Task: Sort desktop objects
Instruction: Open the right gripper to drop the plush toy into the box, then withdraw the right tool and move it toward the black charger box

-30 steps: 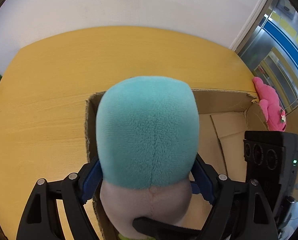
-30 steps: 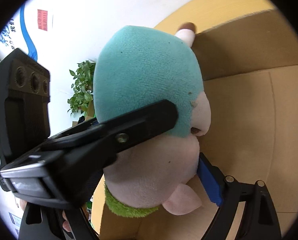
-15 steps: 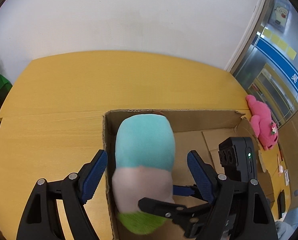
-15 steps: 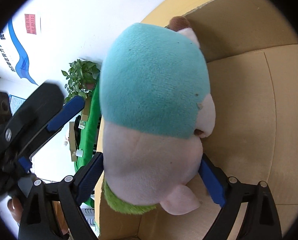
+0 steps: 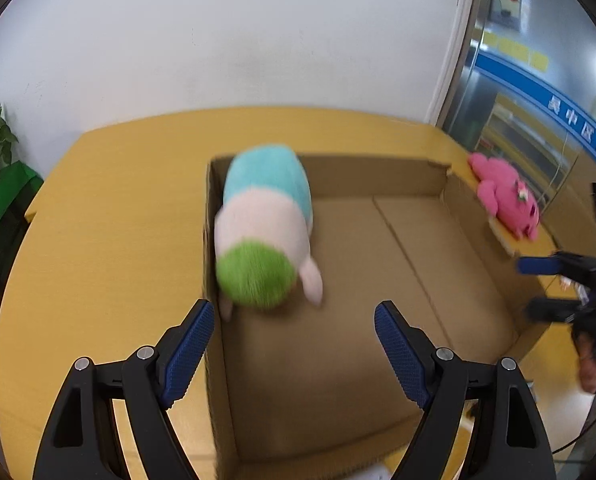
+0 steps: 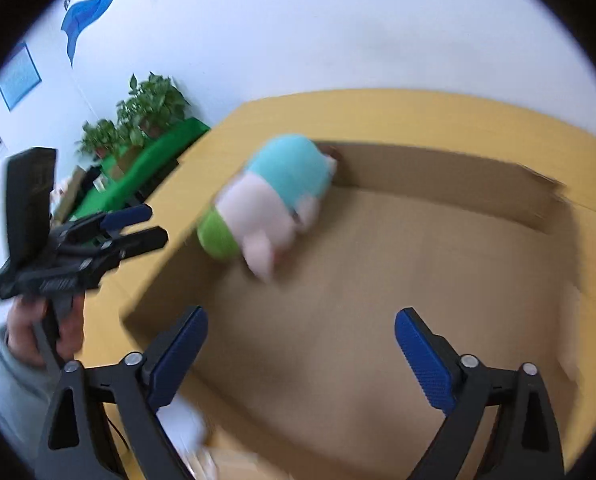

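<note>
A plush toy with a teal head, pale pink body and green base (image 5: pixel 264 228) lies in the far left corner of an open cardboard box (image 5: pixel 378 280) on a yellow wooden table (image 5: pixel 110 216). It also shows in the right wrist view (image 6: pixel 274 204), inside the box (image 6: pixel 398 280). My left gripper (image 5: pixel 294 344) is open and empty, above the box's near left wall. My right gripper (image 6: pixel 300 354) is open and empty, above the box's near side. A pink plush toy (image 5: pixel 506 196) lies on the table beyond the box's right wall.
The right gripper shows at the right edge of the left wrist view (image 5: pixel 566 284), and the left gripper at the left of the right wrist view (image 6: pixel 82 240). Potted plants (image 6: pixel 146 112) and a green surface stand past the table's left end. A white wall is behind.
Both grippers have let go of the teal plush toy and drawn back and up. The toy now lies in the box's far left corner. The two grippers have moved apart.
</note>
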Demonstrator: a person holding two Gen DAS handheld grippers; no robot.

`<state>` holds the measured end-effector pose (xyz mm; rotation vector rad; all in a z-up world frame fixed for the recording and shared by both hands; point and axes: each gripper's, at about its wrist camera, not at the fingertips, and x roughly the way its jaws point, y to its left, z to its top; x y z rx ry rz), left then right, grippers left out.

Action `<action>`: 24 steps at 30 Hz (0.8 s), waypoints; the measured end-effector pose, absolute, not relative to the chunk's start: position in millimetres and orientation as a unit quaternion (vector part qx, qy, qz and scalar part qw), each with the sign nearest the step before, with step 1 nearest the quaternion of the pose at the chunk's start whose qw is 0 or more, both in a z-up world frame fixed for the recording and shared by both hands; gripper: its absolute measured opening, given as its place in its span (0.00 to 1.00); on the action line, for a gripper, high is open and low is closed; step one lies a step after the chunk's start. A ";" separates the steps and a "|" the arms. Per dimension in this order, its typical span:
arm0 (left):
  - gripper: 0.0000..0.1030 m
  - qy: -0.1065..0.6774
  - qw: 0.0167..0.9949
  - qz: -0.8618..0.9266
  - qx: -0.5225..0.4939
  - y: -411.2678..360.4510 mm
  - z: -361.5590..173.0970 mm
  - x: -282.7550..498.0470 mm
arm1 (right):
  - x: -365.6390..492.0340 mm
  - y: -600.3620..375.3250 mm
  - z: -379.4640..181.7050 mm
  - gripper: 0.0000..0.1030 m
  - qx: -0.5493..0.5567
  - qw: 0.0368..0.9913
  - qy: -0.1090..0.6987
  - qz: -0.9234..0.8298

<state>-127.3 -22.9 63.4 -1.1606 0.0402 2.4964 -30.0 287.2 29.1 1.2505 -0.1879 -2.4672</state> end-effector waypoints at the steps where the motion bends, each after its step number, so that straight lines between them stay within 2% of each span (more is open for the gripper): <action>1: 0.83 0.019 0.188 0.888 -0.418 -20.1 55.5 -119.0 | -16.5 304.2 26.6 0.94 0.449 0.175 -0.074 -0.873; 2: 0.83 0.027 0.183 0.886 -0.425 -16.4 45.9 -111.5 | -43.5 313.0 15.3 0.94 0.455 0.162 -0.082 -0.872; 7: 0.83 0.027 0.174 0.873 -0.455 -12.4 16.7 -93.3 | -11.3 349.4 2.9 0.94 0.489 0.066 -0.107 -0.863; 8: 0.83 0.027 0.171 0.873 -0.456 -11.3 12.8 -89.1 | -38.2 342.5 -13.6 0.94 0.490 0.065 -0.111 -0.862; 13: 0.83 0.026 0.161 0.872 -0.461 -6.2 12.0 -71.6 | -22.2 340.8 -4.0 0.94 0.467 0.068 -0.069 -0.879; 19: 0.83 0.027 0.137 0.878 -0.458 -7.5 17.9 -58.1 | -5.0 342.3 3.8 0.94 0.451 0.051 -0.091 -0.886; 24: 0.83 0.027 0.145 0.914 -0.379 -2.6 65.1 -11.7 | 40.1 303.0 49.6 0.94 0.385 0.028 0.015 -0.922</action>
